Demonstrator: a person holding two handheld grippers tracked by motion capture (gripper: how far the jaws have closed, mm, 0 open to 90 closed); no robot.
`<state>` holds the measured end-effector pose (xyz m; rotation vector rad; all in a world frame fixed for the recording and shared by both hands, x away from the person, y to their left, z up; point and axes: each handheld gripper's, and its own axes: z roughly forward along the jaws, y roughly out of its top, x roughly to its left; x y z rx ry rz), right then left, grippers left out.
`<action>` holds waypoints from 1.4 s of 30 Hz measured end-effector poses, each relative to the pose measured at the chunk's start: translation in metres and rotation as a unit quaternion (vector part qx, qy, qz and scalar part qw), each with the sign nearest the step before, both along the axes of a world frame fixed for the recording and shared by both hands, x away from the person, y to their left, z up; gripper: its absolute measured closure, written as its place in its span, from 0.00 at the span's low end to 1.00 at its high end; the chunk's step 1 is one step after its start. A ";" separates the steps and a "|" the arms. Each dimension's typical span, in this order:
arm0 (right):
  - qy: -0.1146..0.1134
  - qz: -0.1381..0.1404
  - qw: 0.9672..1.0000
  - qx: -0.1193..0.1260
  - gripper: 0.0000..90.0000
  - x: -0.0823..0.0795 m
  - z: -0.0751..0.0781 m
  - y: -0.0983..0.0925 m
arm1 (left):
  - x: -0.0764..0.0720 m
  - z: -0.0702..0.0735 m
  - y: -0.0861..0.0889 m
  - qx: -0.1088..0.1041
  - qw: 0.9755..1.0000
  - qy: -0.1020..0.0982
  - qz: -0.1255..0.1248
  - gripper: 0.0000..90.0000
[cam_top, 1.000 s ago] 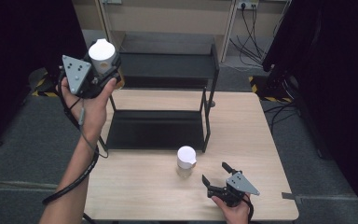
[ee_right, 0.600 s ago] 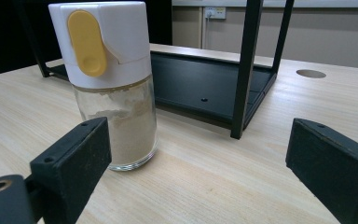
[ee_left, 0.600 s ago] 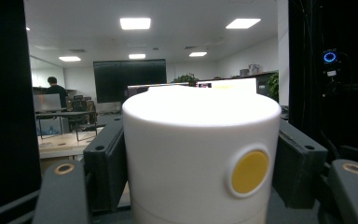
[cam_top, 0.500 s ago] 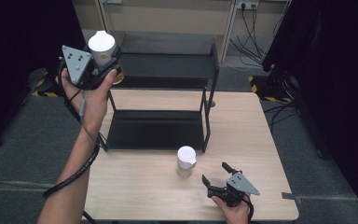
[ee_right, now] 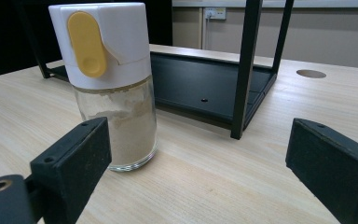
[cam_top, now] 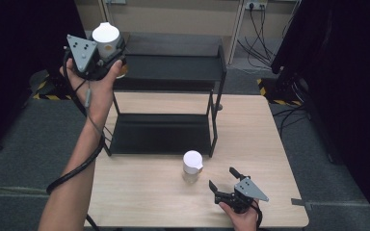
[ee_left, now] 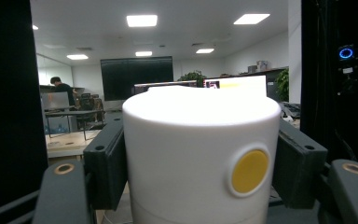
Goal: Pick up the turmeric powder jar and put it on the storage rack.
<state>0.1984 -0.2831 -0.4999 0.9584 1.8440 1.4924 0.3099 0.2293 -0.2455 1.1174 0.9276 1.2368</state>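
Observation:
My left gripper [cam_top: 107, 47] is raised high above the left end of the black two-level shelf [cam_top: 173, 67], shut on a white-capped shaker jar [cam_top: 106, 37]. In the left gripper view that jar's white cap [ee_left: 200, 158] with a yellow button sits squeezed between both jaws. A second shaker jar [cam_top: 192, 166], glass with pale powder and a white cap with a yellow tab, stands on the wooden table [cam_top: 270, 144] in front of the shelf. My right gripper [cam_top: 225, 182] rests open near the table's front edge, right of this jar [ee_right: 112, 88], not touching it.
The shelf's lower tray [ee_right: 200, 88] lies just behind the standing jar, with a black post [ee_right: 242, 70] close to it. A round hole [ee_right: 311, 73] is in the tabletop at the far right. Cables [cam_top: 255, 38] hang behind the table.
My left gripper has lifted the held jar slightly higher and a little to the left above the shelf's end. The right gripper and the standing jar have stayed put.

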 end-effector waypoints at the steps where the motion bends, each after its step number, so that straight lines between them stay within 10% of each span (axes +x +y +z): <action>1: 0.000 0.000 1.000 0.000 0.08 0.000 0.000 0.000 | 0.002 0.000 0.000 0.000 1.000 0.001 0.001 0.34; 42: -0.001 0.002 1.000 0.002 0.08 0.000 -0.001 -0.001 | 0.062 0.003 0.008 -0.004 0.999 0.043 -0.005 0.34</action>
